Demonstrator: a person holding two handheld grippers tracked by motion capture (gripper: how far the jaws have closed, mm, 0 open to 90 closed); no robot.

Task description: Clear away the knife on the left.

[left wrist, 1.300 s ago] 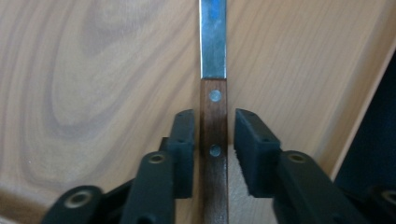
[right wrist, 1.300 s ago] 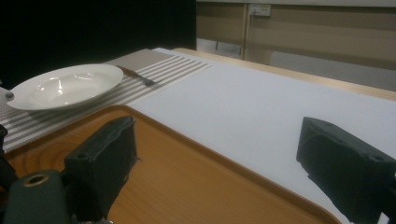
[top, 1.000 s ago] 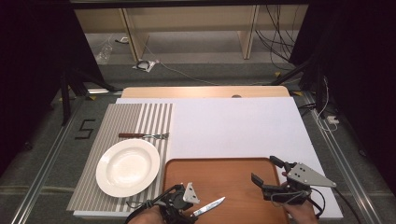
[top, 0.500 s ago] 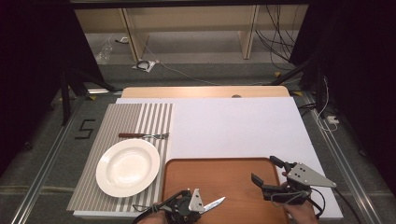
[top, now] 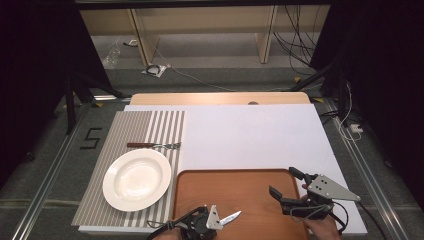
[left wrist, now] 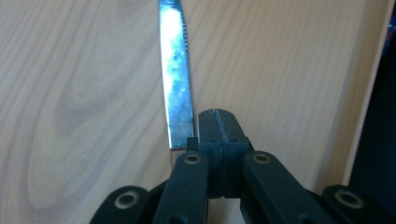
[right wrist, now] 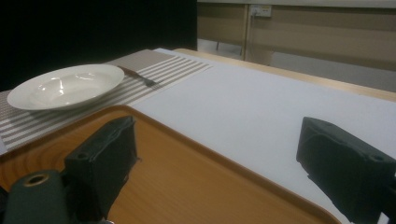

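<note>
A table knife (top: 231,217) lies on the wooden tray (top: 240,187) near its front edge, blade pointing right. In the left gripper view the blade (left wrist: 177,70) runs along the left side of my left gripper (left wrist: 217,114), whose jaws meet with nothing between their tips. The handle end is hidden under the gripper (top: 212,222). My right gripper (top: 282,180) hovers open over the tray's right end, holding nothing. Its view looks between its own fingertips (right wrist: 217,144) across the tray (right wrist: 187,177) to a white plate (right wrist: 65,86).
The white plate (top: 136,178) sits on a striped placemat (top: 130,125) left of the tray. A fork (top: 152,145) lies just beyond the plate. A white board (top: 250,135) covers the table behind the tray.
My left gripper has slid to the right along the tray's front edge, closer over the knife. The knife has hardly shifted. The right gripper has stayed put.
</note>
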